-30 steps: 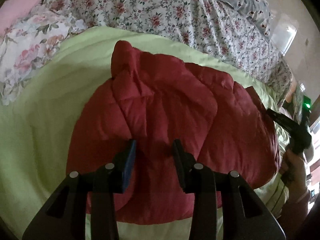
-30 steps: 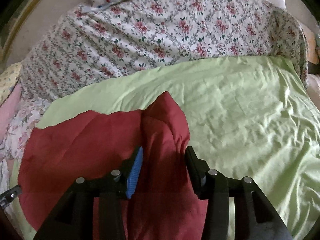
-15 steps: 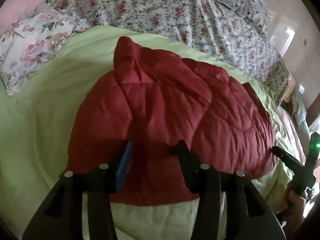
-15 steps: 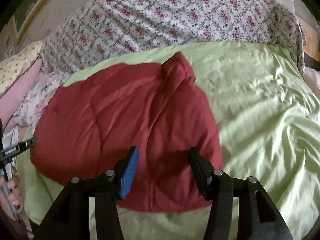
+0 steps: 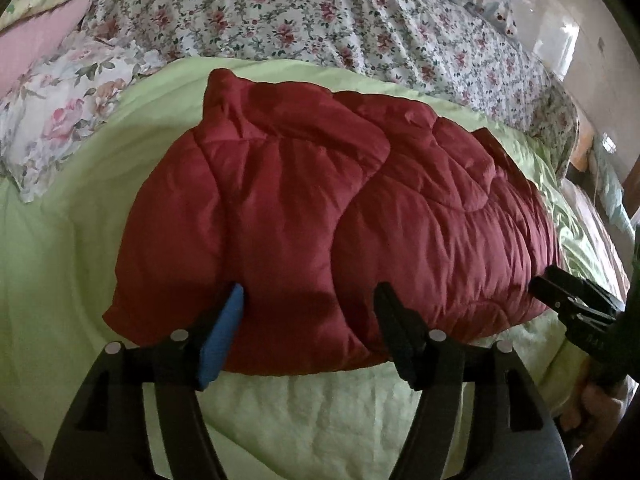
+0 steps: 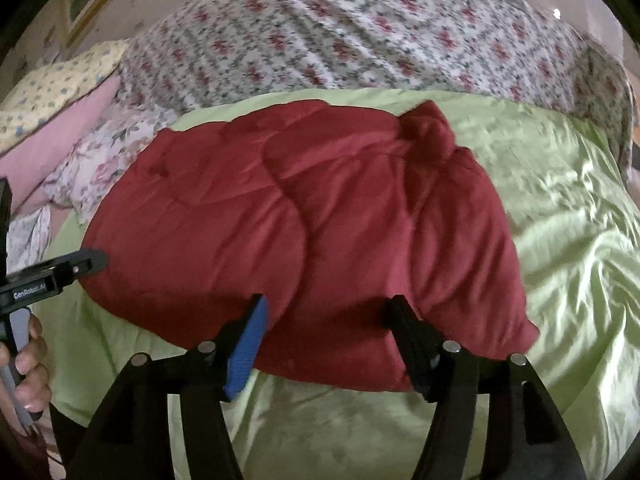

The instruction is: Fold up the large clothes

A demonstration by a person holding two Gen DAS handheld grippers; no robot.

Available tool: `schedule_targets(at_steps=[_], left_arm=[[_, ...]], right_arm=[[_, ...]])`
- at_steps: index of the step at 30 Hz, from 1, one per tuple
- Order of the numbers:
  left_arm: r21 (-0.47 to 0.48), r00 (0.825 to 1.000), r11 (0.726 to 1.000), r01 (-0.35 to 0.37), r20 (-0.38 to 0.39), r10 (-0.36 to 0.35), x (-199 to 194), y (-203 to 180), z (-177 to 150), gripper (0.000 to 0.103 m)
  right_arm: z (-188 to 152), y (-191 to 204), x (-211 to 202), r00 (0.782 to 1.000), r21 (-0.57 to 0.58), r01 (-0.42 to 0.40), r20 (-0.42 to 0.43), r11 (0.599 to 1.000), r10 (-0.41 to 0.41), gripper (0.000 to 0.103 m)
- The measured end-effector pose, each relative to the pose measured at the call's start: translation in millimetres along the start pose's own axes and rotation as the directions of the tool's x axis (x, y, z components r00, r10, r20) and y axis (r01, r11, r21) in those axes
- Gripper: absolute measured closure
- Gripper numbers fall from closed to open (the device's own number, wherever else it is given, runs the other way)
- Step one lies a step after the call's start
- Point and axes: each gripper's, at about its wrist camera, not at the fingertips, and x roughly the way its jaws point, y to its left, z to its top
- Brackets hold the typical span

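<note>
A dark red padded jacket point(image 5: 320, 216) lies folded in a thick bundle on a light green bed cover point(image 5: 64, 240). My left gripper point(image 5: 308, 312) is open and empty, its fingers just above the bundle's near edge. My right gripper point(image 6: 328, 320) is open and empty too, over the near edge of the jacket point(image 6: 304, 220) on the green cover point(image 6: 560, 240). The right gripper point(image 5: 560, 292) shows at the right edge of the left wrist view. The left gripper point(image 6: 80, 262) shows at the left edge of the right wrist view.
A floral duvet point(image 5: 320, 12) lies bunched behind the green cover. A floral pillow point(image 5: 60, 112) and a pink pillow point(image 5: 32, 48) lie at the far left. The bed's near edge is just below the grippers.
Both grippers have pulled back toward the bed's near edge and opened wider. The jacket now lies flatter, whole in view, with nothing holding it.
</note>
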Motion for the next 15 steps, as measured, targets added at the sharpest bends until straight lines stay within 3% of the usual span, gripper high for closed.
schedule_targets(at_steps=[9, 11, 15], left_arm=[[0.059, 1.0, 0.998, -0.025, -0.014, 0.026, 1.4, -26.3, 0.6, 0.028], [0.078, 1.0, 0.997, -0.021, -0.015, 0.022, 2.0, -33.3, 2.1, 0.021], [0.088, 0.999, 0.996, -0.023, -0.02, 0.025, 6.9, -38.8, 7.2, 0.02]], right_arm=[[5.6, 16.1, 11.2, 0.999, -0.043, -0.031, 0.01, 0.999, 0.031, 0.032], [5.9, 15.5, 11.5, 0.999, -0.038, -0.038, 0.011, 0.999, 0.038, 0.031], [6.7, 14.9, 11.7, 0.999, -0.031, -0.04, 0.016, 0.999, 0.04, 0.031]])
